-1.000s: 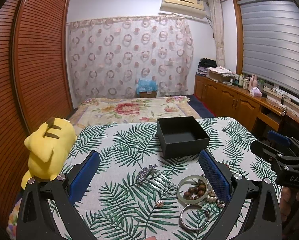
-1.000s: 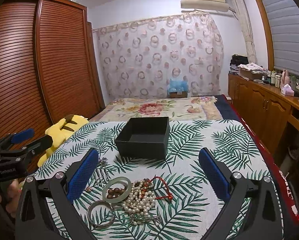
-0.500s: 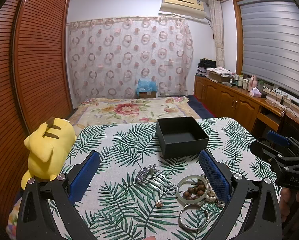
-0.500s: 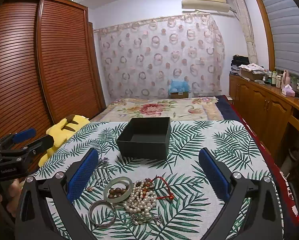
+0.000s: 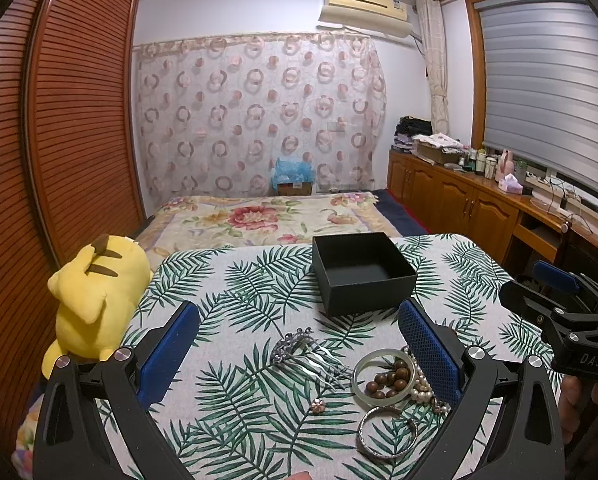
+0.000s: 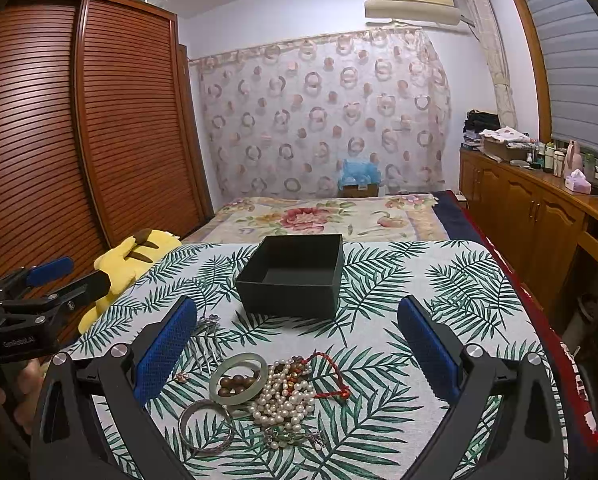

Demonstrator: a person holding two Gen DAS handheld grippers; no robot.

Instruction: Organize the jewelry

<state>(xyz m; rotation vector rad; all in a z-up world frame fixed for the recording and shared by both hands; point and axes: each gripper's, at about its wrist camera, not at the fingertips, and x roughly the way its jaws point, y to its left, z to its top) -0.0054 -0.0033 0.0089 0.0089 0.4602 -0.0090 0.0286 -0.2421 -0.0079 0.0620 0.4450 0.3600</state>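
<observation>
An open, empty black box (image 5: 363,276) (image 6: 295,276) stands on the palm-leaf cloth. In front of it lies jewelry: a purple hair comb (image 5: 303,350) (image 6: 205,340), a pale jade bangle (image 5: 383,374) (image 6: 239,378) around brown wooden beads, a silver bangle (image 5: 387,432) (image 6: 205,428), a pearl string (image 6: 287,400) with a red cord, and a small flower piece (image 5: 318,406). My left gripper (image 5: 299,344) is open and empty above the comb. My right gripper (image 6: 299,344) is open and empty above the pile; it also shows in the left wrist view (image 5: 555,300).
A yellow plush toy (image 5: 95,300) lies at the table's left edge. A bed with a floral cover (image 5: 259,216) is behind the table. Wooden cabinets (image 5: 459,204) run along the right; a slatted wardrobe (image 5: 59,120) stands on the left.
The right wrist view has shifted slightly: the box and jewelry sit a little further right and nearer. The left view is nearly unchanged. Both grippers stay open.
</observation>
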